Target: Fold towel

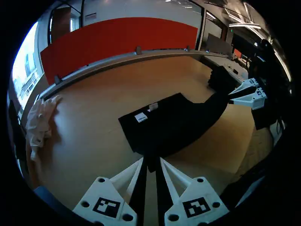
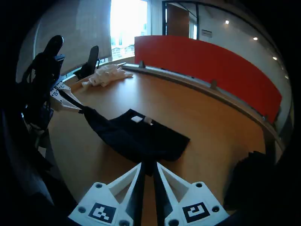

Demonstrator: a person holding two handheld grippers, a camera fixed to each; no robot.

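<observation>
A black towel (image 1: 177,120) with small white tags lies on the wooden table (image 1: 94,113), its near edge stretched between both grippers. In the left gripper view, my left gripper (image 1: 151,162) is shut on one corner of the towel, and my right gripper (image 1: 231,96) pinches the other corner at the far right. In the right gripper view, the right gripper (image 2: 148,165) is shut on the towel (image 2: 139,137) close to the lens. There the left gripper (image 2: 80,109) holds the opposite corner at the left, slightly raised above the table (image 2: 210,124).
A crumpled white cloth (image 1: 39,120) (image 2: 107,75) lies near the table's edge. A stack of dark cloths (image 1: 222,77) (image 2: 252,177) sits at the other end. A red partition (image 1: 120,37) (image 2: 210,64) runs behind the table, and office chairs (image 2: 90,62) stand near the window.
</observation>
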